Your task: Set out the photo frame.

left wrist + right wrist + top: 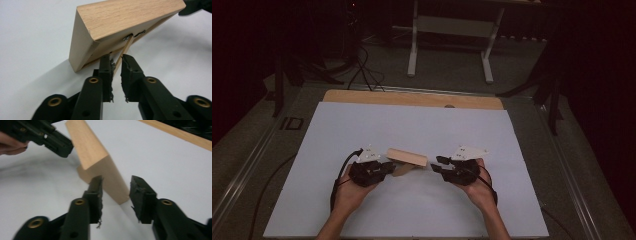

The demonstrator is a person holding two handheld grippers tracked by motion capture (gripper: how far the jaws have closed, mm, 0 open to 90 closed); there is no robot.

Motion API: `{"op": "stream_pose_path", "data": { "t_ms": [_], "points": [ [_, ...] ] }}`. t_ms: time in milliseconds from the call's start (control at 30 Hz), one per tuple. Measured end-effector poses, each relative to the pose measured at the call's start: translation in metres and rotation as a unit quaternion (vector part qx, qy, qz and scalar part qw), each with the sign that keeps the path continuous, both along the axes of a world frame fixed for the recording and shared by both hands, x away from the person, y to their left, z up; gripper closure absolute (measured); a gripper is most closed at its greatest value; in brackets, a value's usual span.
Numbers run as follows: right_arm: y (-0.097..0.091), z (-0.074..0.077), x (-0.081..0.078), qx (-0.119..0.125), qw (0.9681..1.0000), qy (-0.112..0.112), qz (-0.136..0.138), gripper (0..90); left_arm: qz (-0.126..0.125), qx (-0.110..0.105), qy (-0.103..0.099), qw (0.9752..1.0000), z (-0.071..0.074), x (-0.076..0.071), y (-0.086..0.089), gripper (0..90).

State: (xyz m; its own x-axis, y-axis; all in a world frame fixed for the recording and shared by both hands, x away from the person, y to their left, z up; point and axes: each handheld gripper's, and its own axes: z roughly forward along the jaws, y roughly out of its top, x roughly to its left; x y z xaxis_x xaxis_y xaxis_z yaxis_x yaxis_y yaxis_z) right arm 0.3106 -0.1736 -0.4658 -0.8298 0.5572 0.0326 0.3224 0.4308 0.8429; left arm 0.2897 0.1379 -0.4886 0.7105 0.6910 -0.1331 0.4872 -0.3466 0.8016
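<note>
Two grippers meet at one wooden picture frame (pixel 408 158) near the middle of the white table cover (pixel 362 125). Frame sits tilted, propped up off the surface, back side facing the person. Left gripper (pixel 116 58): jaws nearly together, a thin wooden stand leg (pixel 124 51) running between the pads; whether both pads press on it, cannot tell. Leg joins the frame's back at a small metal hinge (pixel 132 35). Right gripper (pixel 116 182): jaws apart, straddling the frame's near end, left pad touching or just beside the wood, right pad clear of it. In the high view, left gripper (pixel 389 166) and right gripper (pixel 435 164) flank the frame, a hand behind each.
</note>
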Motion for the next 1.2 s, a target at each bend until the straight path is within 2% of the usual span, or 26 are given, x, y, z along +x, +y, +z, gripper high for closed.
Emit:
{"op": "stream_pose_path", "data": {
  "t_ms": [200, 300, 467, 600, 733, 1200],
  "points": [
    [0.000, -0.001, 0.002, 0.013, 0.9994, -0.006, -0.032, 84.7, 0.006, 0.003, -0.005, 1.0000, 0.000, 0.000, -0.005, 88.9],
    [0.003, -0.002, 0.003, 0.014, 0.9988, -0.010, -0.046, 89.4, 0.008, -0.001, -0.003, 1.0000, 0.000, 0.001, -0.006, 89.4],
    [0.006, -0.003, 0.005, 0.017, 0.9979, -0.012, -0.062, 89.7, 0.012, 0.001, -0.005, 0.9999, 0.001, 0.002, -0.008, 89.5],
    [0.010, -0.005, 0.007, 0.006, 0.9974, -0.019, -0.069, 89.7, 0.014, 0.005, -0.005, 0.9999, 0.000, 0.003, -0.011, 89.4],
    [0.018, -0.007, 0.012, 0.006, 0.9965, -0.018, -0.081, 89.6, 0.013, 0.008, -0.003, 0.9999, -0.001, 0.004, -0.013, 89.4],
    [0.035, -0.014, 0.023, 0.021, 0.9963, -0.004, -0.083, 89.7, 0.022, 0.007, -0.005, 0.9997, -0.001, 0.005, -0.012, 89.4]
  ]
}}
